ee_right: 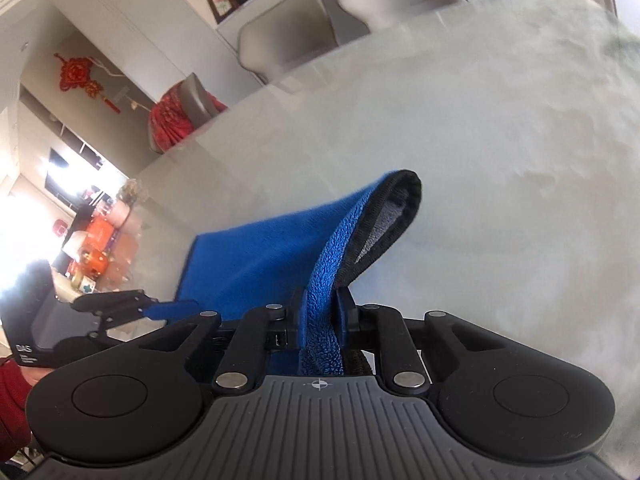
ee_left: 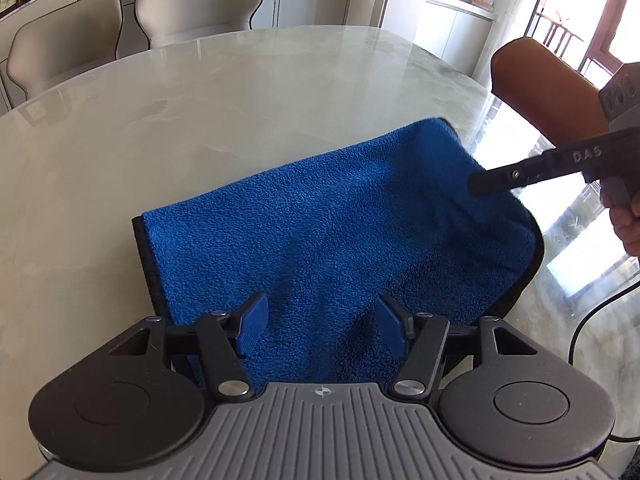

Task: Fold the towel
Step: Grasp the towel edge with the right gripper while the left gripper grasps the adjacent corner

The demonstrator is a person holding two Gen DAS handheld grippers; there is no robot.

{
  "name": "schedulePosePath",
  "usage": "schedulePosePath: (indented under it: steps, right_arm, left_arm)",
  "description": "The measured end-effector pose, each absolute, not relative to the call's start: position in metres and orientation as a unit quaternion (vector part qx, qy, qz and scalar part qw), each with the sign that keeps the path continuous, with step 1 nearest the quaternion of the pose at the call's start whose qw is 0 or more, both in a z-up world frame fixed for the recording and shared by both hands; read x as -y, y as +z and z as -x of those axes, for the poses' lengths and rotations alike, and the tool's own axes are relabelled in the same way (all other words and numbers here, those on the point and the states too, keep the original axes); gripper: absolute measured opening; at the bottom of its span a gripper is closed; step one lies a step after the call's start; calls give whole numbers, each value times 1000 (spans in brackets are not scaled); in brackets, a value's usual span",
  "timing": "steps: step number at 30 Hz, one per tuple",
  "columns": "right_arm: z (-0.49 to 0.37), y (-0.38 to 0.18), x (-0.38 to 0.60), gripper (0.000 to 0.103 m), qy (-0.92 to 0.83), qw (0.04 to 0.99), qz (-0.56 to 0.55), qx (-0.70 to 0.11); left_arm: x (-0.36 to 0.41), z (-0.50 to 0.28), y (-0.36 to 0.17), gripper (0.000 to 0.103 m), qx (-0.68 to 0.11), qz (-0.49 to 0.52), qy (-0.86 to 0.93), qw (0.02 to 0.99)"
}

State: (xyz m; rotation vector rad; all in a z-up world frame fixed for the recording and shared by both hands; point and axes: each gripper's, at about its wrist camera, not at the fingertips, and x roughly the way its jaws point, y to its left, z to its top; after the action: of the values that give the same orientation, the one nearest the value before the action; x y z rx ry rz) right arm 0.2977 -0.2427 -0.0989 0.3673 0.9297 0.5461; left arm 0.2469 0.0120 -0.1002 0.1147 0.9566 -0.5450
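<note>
The blue towel lies on the marble table, its long axis running left-right. The right gripper is clenched on the towel's right edge, lifted a bit. The left gripper is released, jaws apart over the near edge w/o touching. The fold probably goes right to left.

The near edge of the blue towel is hidden behind the left gripper's grey body, so whether it reaches the table edge cannot be told. In the right wrist view the table ahead of the right gripper is blurred, and the towel's pinched part disappears below its fingers. A hand is cut off by the frame's right edge.
</note>
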Motion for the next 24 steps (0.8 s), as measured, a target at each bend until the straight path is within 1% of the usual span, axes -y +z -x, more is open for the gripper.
schedulePosePath:
  steps: [3, 6, 9, 12, 14, 16, 17, 19, 20, 22, 24]
  right_arm:
    - [-299, -79, 213, 15, 290, 842, -134, -434]
    - [-303, -72, 179, 15, 315, 835, -102, -439]
    - [-309, -73, 142, 15, 333, 827, -67, -448]
    - [-313, -83, 110, 18, 342, 817, -45, -462]
    - [-315, -90, 97, 20, 351, 808, -49, -470]
    - [-316, -96, 90, 26, 359, 799, -68, -478]
    - [-316, -97, 90, 26, 365, 795, -81, -477]
    - [-314, -93, 94, 31, 373, 794, -107, -468]
    - [-313, -90, 98, 31, 375, 797, -114, -460]
    - [-311, -84, 108, 34, 365, 807, -120, -448]
    - [-310, -84, 120, 35, 343, 815, -118, -452]
  left_arm:
    - [-19, -243, -96, 63, -450, -46, -258, 853]
    - [-31, -237, -92, 63, -449, -36, -252, 857]
    - [-43, -229, -89, 63, -449, -31, -243, 859]
    - [-54, -224, -88, 64, -450, -24, -236, 861]
    - [-60, -221, -89, 64, -453, -19, -231, 861]
    - [-65, -219, -91, 64, -457, -15, -229, 860]
    - [-68, -218, -90, 64, -458, -12, -230, 859]
    - [-72, -215, -89, 65, -459, -6, -234, 857]
    - [-75, -214, -89, 65, -459, -2, -235, 857]
    - [-81, -212, -89, 69, -459, 10, -236, 856]
    - [-87, -212, -89, 69, -463, 30, -240, 853]
